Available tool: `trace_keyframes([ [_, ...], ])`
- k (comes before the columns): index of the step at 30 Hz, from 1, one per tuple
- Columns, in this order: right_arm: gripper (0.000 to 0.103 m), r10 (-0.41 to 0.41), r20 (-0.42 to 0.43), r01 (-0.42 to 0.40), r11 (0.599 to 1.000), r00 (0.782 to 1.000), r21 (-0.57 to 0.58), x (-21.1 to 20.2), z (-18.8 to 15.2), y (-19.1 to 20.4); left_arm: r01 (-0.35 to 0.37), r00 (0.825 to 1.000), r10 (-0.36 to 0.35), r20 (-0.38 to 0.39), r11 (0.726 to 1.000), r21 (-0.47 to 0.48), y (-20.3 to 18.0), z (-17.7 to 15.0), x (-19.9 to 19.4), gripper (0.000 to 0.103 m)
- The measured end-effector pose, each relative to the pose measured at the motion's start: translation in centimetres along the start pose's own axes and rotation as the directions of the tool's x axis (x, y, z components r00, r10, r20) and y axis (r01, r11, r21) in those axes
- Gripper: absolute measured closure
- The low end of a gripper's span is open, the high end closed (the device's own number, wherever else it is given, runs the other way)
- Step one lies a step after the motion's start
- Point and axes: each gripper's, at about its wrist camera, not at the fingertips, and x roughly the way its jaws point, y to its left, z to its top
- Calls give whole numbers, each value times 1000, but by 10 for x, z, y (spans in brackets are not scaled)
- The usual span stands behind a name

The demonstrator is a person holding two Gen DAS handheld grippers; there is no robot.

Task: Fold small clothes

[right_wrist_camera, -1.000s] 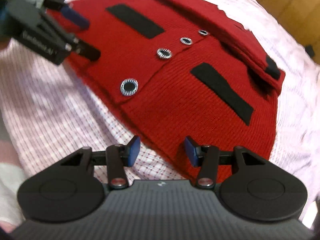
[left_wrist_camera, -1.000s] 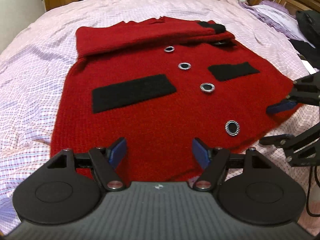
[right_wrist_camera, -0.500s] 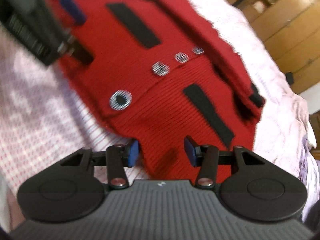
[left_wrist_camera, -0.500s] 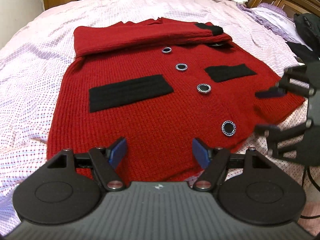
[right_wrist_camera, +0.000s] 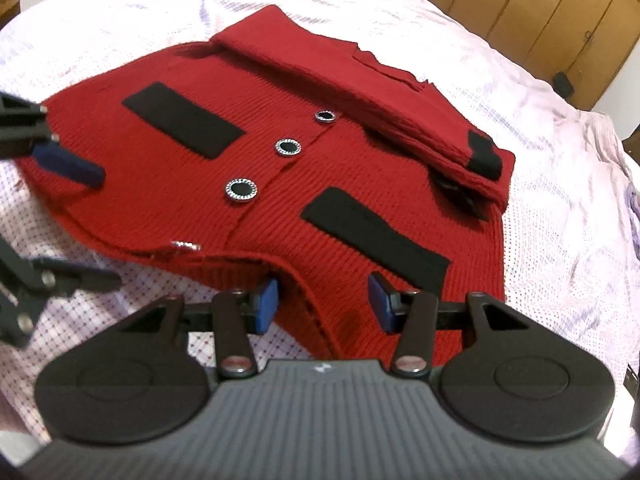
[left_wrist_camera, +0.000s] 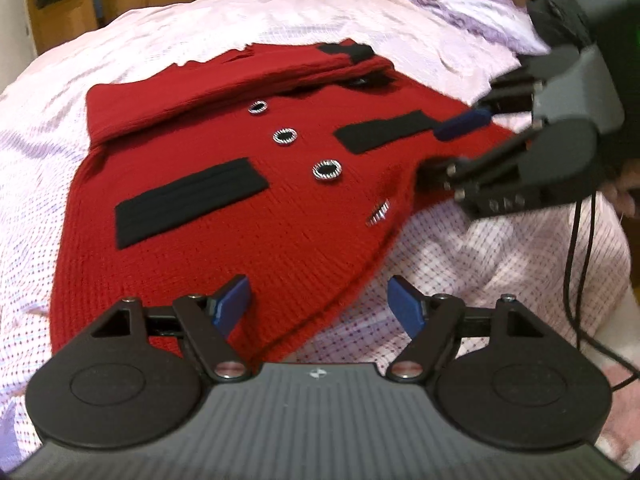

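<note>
A small red knitted cardigan with black pocket strips and ringed buttons lies on the bed, sleeves folded across its top. It also shows in the right wrist view. My left gripper is open over the hem's lower edge, one finger over the knit, one over the sheet. My right gripper is open with the hem's right corner between its fingers; in the left wrist view its blue pad lies over the cloth and its lower finger under the raised, bunched corner. The lowest button is tipped on edge.
The bed has a pink checked sheet. Purple and dark clothes lie near the wooden headboard. Wooden wardrobes stand beyond the bed. A black cable hangs from the right gripper.
My right gripper has gone onto the hem's right corner, and that corner has risen and bunched, tipping the lowest button. My left gripper has shifted right along the hem.
</note>
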Motion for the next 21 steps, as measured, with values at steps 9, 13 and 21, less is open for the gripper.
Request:
trace_keyframes([
  [9,52,18,-3,-18,999,1000,-32,-4,-5,-1,-231,973,230,15,971,60,8,2,17,25],
  [13,52,35,-29,-37,995,999,-89,-6,-10,4,-197,979,198,37,980,-30,25,11,13,38],
  [21,53,21,-89,-31,993,996,-118,2,-20,7,-205,975,210,66,976,-73,27,27,10,38],
])
